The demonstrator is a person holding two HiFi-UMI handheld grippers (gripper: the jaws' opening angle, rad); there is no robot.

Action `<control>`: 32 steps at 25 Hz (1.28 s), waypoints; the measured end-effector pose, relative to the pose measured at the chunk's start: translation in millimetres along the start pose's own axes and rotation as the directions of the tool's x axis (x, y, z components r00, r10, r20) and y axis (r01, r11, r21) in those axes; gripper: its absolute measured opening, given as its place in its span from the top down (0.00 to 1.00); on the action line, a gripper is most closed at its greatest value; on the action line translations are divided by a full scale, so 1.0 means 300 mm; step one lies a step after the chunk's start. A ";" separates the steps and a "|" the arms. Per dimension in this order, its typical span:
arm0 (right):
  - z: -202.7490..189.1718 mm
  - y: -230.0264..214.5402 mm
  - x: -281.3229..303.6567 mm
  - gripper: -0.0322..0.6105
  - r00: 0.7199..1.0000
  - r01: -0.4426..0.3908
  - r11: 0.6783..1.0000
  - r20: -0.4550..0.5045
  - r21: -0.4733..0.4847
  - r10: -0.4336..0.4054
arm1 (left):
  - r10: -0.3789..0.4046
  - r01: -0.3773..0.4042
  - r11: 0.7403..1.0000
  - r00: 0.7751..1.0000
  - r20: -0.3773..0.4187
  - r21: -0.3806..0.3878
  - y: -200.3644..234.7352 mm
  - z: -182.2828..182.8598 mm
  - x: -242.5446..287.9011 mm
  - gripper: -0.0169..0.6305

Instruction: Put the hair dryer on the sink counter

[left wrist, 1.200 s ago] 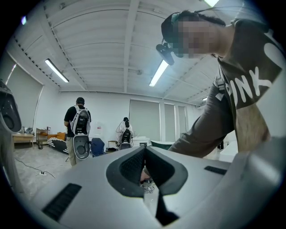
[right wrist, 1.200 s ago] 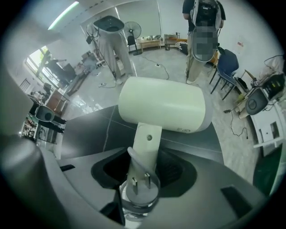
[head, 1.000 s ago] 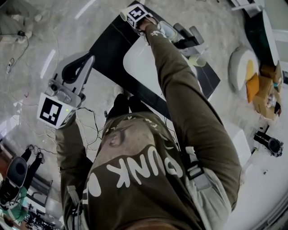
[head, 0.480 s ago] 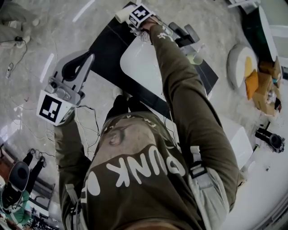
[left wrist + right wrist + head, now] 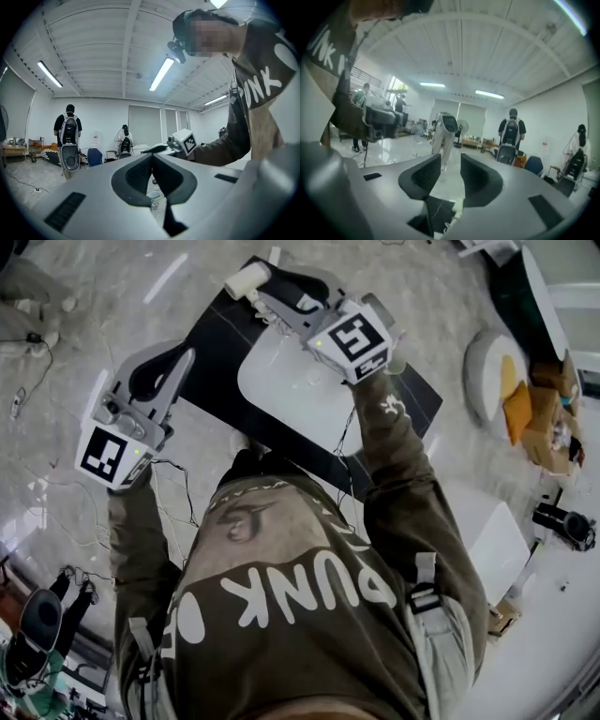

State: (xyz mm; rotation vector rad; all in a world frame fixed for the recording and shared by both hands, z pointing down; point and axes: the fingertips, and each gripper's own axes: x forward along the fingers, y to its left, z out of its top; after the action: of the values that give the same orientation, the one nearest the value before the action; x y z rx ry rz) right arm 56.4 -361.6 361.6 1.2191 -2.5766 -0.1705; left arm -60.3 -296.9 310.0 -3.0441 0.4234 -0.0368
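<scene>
The right gripper (image 5: 265, 292) is held out over the far left corner of the sink counter (image 5: 214, 345). Its jaws are apart and closing, and nothing is between them (the right gripper view shows only pale floor and the room through the gap). Just beside its jaw tips lies the hair dryer (image 5: 246, 279). Only a pale rounded barrel end of it shows, resting on the dark counter at that corner, apart from the jaws.

The left gripper (image 5: 180, 362) hangs off the left side of the counter, over the floor (image 5: 75, 296). Its jaws are closed tip to tip and hold nothing, as the left gripper view shows plainly.

Between the two grippers, the dark counter carries a white basin (image 5: 286, 395). The right arm's olive sleeve (image 5: 412, 512) stretches across the near edge of the counter toward that gripper. Thin cables (image 5: 178, 493) trail over the glossy marbled floor near the person's body. Well off to the right sits a cardboard box (image 5: 548, 413).

In the gripper views the room is white, with ceiling lights. Other people wearing backpacks (image 5: 68, 129) stand at a distance.
</scene>
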 end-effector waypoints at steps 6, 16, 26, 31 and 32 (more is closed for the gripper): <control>0.237 0.186 -0.171 0.81 0.960 0.014 1.000 0.280 -0.022 -0.007 | -0.034 0.033 0.999 0.999 0.007 0.019 -0.029 0.025 0.046 0.97; 0.191 0.239 -0.208 0.94 0.971 0.006 1.000 0.240 -0.006 -0.005 | -0.056 0.056 0.998 0.998 0.003 0.023 -0.061 0.034 0.089 0.97; 0.201 0.214 -0.225 0.94 0.963 0.000 0.999 0.268 0.034 -0.009 | -0.056 0.056 0.998 0.998 0.003 0.026 -0.068 0.037 0.101 0.97; 0.197 0.212 -0.225 0.94 0.965 -0.001 1.000 0.260 0.030 -0.007 | -0.055 0.055 0.998 0.999 0.001 0.026 -0.069 0.038 0.101 0.97; 0.198 0.211 -0.226 0.94 0.965 -0.001 1.000 0.260 0.031 -0.007 | -0.055 0.055 0.998 0.998 0.002 0.026 -0.069 0.040 0.102 0.97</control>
State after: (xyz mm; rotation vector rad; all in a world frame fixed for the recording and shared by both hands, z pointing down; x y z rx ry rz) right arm 32.4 -270.0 305.5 1.2883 -2.8097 -0.3128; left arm -24.7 -284.5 300.0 -3.0292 0.3362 -0.0414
